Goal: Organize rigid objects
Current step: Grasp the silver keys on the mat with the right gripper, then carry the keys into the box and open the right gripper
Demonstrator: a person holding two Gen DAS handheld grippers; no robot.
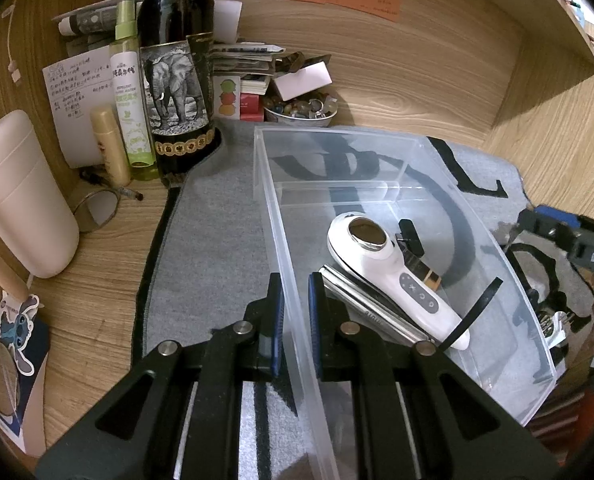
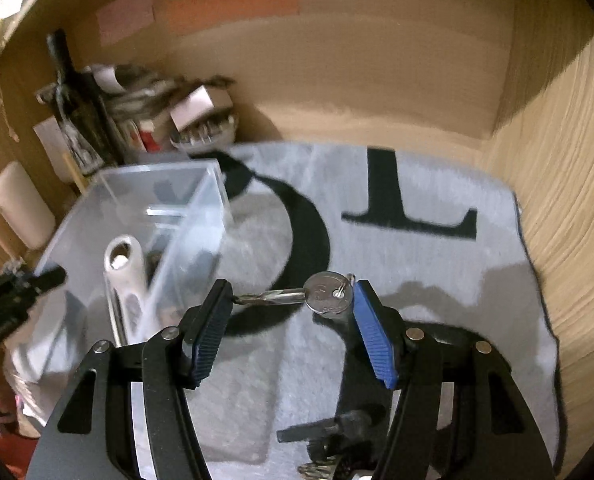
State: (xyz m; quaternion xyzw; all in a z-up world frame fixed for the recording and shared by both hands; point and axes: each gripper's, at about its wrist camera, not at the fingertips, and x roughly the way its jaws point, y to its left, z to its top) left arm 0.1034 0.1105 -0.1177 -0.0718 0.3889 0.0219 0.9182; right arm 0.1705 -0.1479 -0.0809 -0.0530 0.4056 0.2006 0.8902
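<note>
My left gripper (image 1: 295, 286) is shut on the near left wall of a clear plastic box (image 1: 265, 168) that stands on a grey mat. Inside the box lie a white handheld device (image 1: 393, 272), a flat metal bar (image 1: 361, 308), a black cable tie (image 1: 477, 312) and a small black-and-gold piece (image 1: 415, 244). My right gripper (image 2: 293, 292) holds a silver key (image 2: 325, 292) lengthwise between its pads, the tip on the left pad and the head on the right. The key hangs above the mat, to the right of the box (image 2: 213, 196). The right wrist view is blurred.
The grey mat (image 2: 437, 280) bears large black letters. Small black and metal items (image 2: 329, 436) lie on it under my right gripper. A dark wine bottle (image 1: 177, 80), spray bottle (image 1: 131, 92), cream tube (image 1: 111, 146), white jug (image 1: 21, 196) and bowl of trinkets (image 1: 301, 110) crowd the back left. Wooden walls enclose the desk.
</note>
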